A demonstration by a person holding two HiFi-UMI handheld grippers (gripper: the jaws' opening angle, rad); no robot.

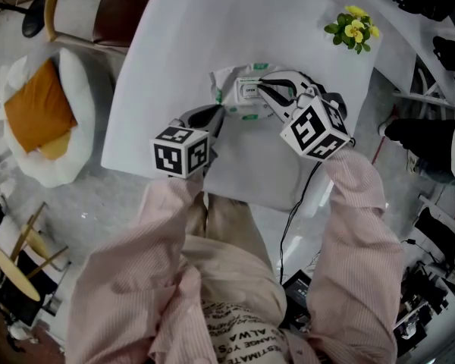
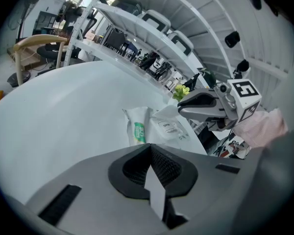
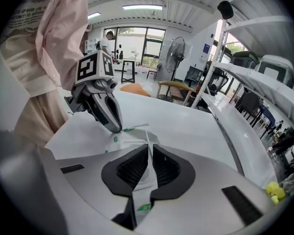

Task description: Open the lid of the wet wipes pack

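Clamped shut: left gripper [image 1: 218,115] on wet wipes pack [image 1: 231,78] end, right gripper [image 1: 261,89] on lid flap [image 2: 166,113]. Barely lifted; most of peel-back apparently left.

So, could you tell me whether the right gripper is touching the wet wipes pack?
Touching. In the right gripper view, the right gripper pinches a thin white flap of the wet wipes pack between its jaws.

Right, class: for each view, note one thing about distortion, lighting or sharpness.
Head view: even light, white wipes pack barely stands out from the white table. Left gripper view: fisheye bends the shelves, corners go black. Right gripper view: same curving, glaring ceiling lights.
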